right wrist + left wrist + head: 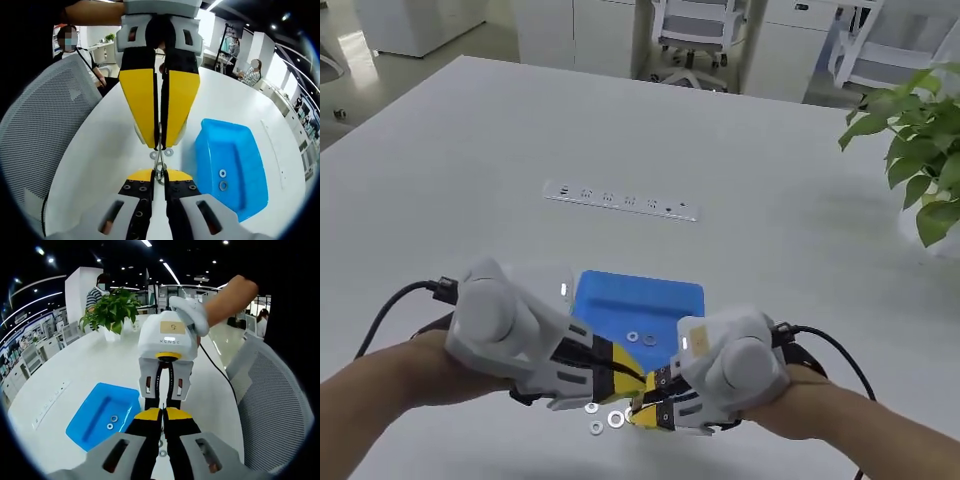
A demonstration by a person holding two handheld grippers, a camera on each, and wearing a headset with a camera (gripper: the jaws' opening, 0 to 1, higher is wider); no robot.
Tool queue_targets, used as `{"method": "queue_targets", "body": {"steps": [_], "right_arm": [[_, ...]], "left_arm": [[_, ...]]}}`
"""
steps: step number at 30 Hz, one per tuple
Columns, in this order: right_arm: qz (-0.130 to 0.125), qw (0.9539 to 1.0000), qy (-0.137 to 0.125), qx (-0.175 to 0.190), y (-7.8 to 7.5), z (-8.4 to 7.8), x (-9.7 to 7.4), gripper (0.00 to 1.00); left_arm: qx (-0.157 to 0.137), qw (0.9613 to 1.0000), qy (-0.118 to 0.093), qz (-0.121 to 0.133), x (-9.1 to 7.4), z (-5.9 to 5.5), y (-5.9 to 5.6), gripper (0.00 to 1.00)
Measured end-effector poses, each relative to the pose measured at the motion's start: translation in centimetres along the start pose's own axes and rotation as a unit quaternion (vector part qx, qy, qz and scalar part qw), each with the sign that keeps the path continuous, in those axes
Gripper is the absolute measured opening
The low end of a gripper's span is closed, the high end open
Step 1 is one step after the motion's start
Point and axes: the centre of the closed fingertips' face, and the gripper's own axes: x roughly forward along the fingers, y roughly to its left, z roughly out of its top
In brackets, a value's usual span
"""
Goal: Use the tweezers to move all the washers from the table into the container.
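A white table carried everything, with office chairs standing beyond its far edge and a grey mesh chair close by the near side. A green potted plant leaned in at the far right of the table. The blue container lay near the person, just beyond the two claws, open side up; in the right gripper view it sat to the right of the jaws.

The left claw and the right claw pointed at each other, tip to tip, low over the table in front of the container. In the left gripper view the left claw had its yellow pads drawn together with only a thin dark slit between them. The right claw was likewise closed, pinching the thin metal tweezers. The tweezers ran up into the slit between the left claw's big yellow pads, which seemed pressed on the other end.

A white power strip lay farther out across the middle of the table.

Loose washers lay on the table directly under the meeting tips, outside the container, and appeared beside the tweezers in the right gripper view. Two washers already lay side by side on the container's floor.
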Motion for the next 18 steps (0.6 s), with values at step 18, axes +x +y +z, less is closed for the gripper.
{"method": "queue_targets", "body": {"steps": [18], "right_arm": [[-0.002, 0.9998, -0.003, 0.019, 0.07, 0.1, -0.62, 0.08]], "left_arm": [[0.004, 1.0, 0.006, 0.006, -0.06, -0.15, 0.27, 0.2]]}}
